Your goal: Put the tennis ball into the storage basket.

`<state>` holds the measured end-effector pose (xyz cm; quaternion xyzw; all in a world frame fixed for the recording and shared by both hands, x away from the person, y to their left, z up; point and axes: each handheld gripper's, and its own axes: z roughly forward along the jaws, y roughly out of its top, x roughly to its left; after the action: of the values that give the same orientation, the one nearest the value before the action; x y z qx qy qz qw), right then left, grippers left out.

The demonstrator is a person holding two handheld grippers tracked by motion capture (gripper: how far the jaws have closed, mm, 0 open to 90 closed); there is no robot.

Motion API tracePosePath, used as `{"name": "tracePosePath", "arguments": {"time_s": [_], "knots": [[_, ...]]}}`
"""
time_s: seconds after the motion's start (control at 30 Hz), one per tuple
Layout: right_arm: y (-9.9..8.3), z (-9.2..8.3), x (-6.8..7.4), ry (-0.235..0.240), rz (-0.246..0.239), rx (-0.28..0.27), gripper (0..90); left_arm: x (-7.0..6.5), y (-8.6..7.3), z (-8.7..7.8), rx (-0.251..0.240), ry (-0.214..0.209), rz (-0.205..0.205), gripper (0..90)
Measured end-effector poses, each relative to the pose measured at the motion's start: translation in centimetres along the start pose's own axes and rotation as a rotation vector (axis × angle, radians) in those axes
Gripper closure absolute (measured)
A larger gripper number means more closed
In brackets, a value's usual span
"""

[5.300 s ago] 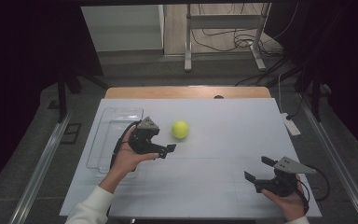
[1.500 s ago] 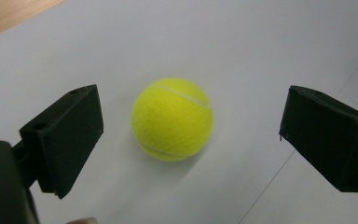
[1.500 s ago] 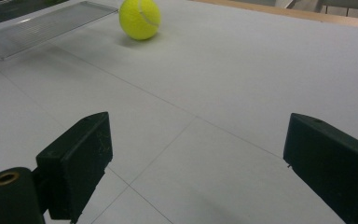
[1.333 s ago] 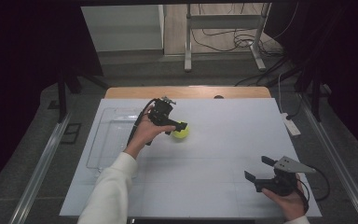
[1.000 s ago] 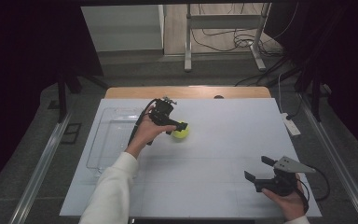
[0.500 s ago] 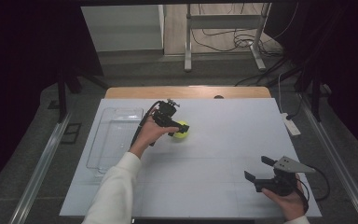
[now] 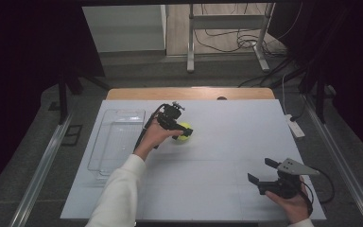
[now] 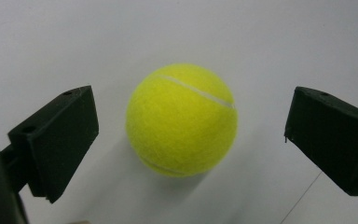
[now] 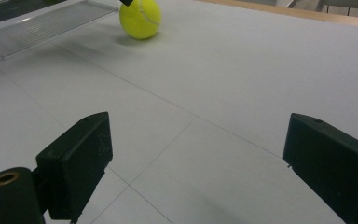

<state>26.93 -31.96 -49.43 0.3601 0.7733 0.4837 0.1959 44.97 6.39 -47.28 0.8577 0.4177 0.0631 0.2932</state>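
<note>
A yellow-green tennis ball (image 7: pixel 185 133) rests on the white table (image 7: pixel 227 142), left of centre. My left gripper (image 7: pixel 182 134) reaches over it from the left, pointing down. In the left gripper view the ball (image 8: pixel 182 119) lies between the two black jaws of the left gripper (image 8: pixel 196 133), with a clear gap on each side. The jaws have just been opening and stand open around the ball. My right gripper (image 7: pixel 261 170) is held at the near right corner, open with nothing between its fingers (image 9: pixel 74 163). The ball (image 9: pixel 140 18) shows far off in the right gripper view.
A clear plastic tray (image 7: pixel 116 142) lies along the table's left side, seen again as the tray (image 9: pixel 42 25) in the right gripper view. A white power strip (image 7: pixel 295 126) sits off the right edge. A wooden strip (image 7: pixel 189 93) borders the far edge.
The left hand has gone from the near left of the ball up and over it, and edged slightly right in the last second. The ball and the right gripper have stayed in place.
</note>
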Motion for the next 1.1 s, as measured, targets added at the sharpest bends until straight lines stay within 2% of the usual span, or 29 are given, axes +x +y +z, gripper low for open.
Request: {"name": "tracePosePath", "arguments": {"time_s": [0.5,1.1], "knots": [[0.0,0.0,0.0,0.000,0.003,-0.001,8.2,-0.2,0.2,0.9,0.024,0.000,0.005,3.7],[0.0,0.1,-0.1,0.001,0.003,0.001,8.2,0.1,0.0,1.9,0.043,-0.005,-0.020,5.9]]}}
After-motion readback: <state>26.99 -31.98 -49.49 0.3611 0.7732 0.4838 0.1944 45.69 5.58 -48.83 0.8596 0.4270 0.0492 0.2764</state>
